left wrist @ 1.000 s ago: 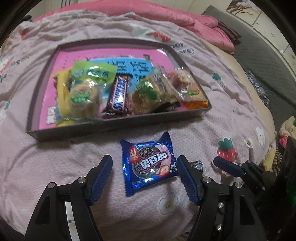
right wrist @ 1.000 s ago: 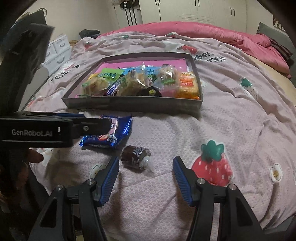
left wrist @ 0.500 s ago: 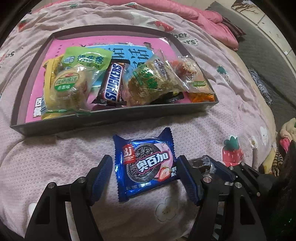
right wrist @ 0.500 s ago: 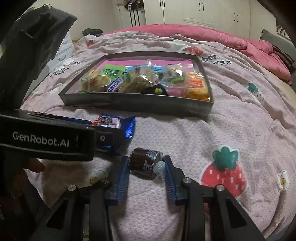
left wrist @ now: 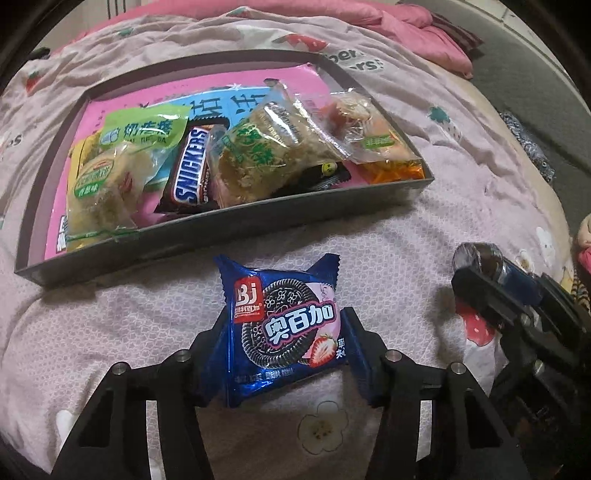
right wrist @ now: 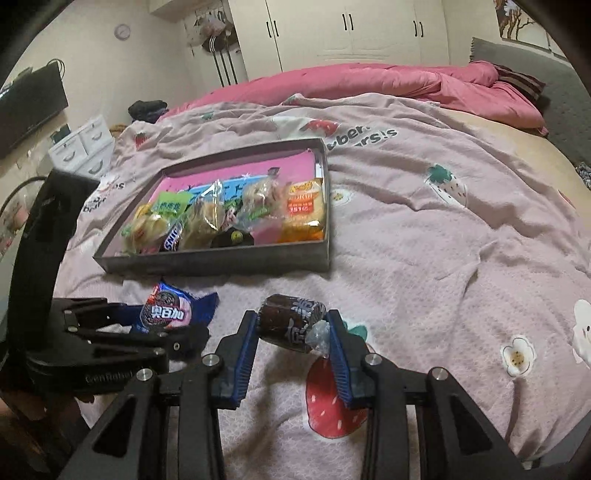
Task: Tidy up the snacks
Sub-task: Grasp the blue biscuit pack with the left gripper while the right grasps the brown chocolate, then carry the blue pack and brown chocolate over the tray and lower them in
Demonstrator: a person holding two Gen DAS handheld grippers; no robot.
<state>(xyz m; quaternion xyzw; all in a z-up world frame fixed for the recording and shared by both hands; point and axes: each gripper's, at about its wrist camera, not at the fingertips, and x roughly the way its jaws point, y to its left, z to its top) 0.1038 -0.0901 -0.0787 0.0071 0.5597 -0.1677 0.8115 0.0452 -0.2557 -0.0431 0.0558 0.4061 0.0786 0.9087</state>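
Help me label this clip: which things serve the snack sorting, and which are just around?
Job: cookie packet in left gripper; brown wrapped snack in right gripper; grey tray with Snickers bar.
Around: strawberry-print bedspread; pink duvet; wardrobe.

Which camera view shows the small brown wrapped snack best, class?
The right wrist view: the brown wrapped snack sits close and central, clamped in the right tool, with its twisted clear end visible. The left wrist view shows the snack only as a small dark lump near the right edge, partly hidden by that tool.
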